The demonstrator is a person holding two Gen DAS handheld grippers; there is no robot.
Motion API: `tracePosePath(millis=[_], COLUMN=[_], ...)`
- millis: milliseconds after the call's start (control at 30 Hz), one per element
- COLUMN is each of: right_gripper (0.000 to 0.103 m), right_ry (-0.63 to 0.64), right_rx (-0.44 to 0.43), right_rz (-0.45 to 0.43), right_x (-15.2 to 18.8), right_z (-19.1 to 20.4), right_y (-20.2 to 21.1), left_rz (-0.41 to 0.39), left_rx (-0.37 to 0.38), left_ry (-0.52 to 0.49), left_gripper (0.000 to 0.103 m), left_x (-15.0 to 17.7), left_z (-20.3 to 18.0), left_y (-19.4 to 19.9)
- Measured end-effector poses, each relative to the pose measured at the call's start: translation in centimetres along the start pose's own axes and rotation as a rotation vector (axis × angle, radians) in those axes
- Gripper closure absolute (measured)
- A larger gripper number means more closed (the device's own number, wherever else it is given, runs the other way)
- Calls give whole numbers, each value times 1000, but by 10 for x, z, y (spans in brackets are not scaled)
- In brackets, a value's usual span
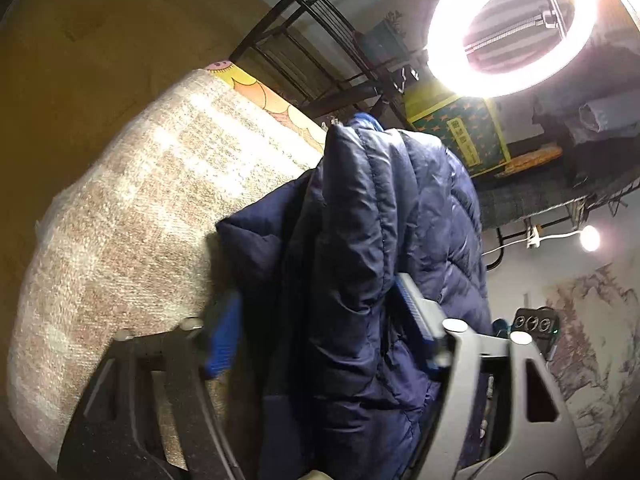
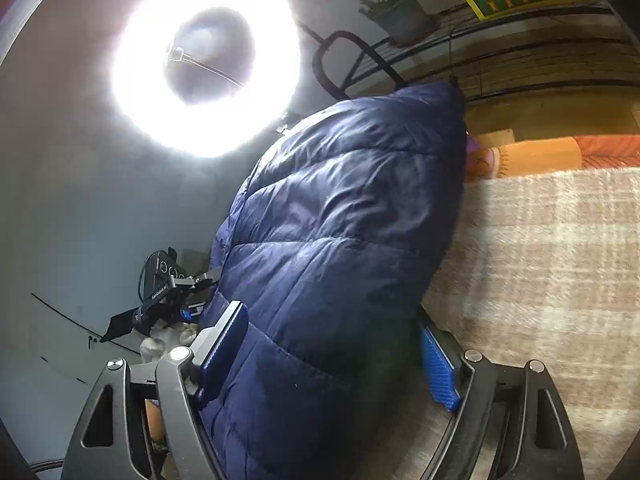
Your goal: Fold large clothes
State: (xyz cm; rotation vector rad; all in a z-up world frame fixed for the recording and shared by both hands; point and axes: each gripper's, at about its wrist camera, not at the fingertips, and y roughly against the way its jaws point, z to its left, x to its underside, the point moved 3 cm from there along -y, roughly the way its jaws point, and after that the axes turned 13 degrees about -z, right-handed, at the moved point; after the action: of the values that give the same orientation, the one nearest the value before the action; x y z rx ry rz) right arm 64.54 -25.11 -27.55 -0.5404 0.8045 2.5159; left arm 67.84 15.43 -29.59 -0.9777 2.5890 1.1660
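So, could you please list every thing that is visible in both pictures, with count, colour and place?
puffer jacket: one, navy blue, bunched up over the blanket, between the jaws of both grippers
blanket: one, beige and white check, spread under the jacket
ring light: one, bright white, above and behind the jacket
metal chair frame: one, black, behind the blanket
star-patterned box: one, green and yellow, on the dark shelf at the back
small lamp: one, white glow, right edge of the left view
left gripper: one, grey with blue pads, jacket fold between them
right gripper: one, grey with blue pads, jaws astride the jacket
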Motion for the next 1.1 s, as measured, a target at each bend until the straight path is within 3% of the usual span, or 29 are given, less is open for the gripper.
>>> tracePosePath(millis=[67,200,333,700,1100], right_gripper=[31,65,78,84,85], right_ry=[-9,-57,-22,107,200], right_rx=[11,15,51,110,239], right_rz=[2,-9,-22,-29,-58], right_x=[1,2,4,17,77], right_z=[1,-2,11,91,163], right_y=[-3,3,16,91,208], left_rz=[-2,-30,-61,-73,-59], left_rx=[-4,-19,-21,3,78], left_ry=[-2,-27,-46,-116,-182], left_gripper=[57,75,86,91,92], left_x=[2,5,7,56,141], left_z=[-4,-17,-34,-96,-156], left_y=[-1,8,26,97,193])
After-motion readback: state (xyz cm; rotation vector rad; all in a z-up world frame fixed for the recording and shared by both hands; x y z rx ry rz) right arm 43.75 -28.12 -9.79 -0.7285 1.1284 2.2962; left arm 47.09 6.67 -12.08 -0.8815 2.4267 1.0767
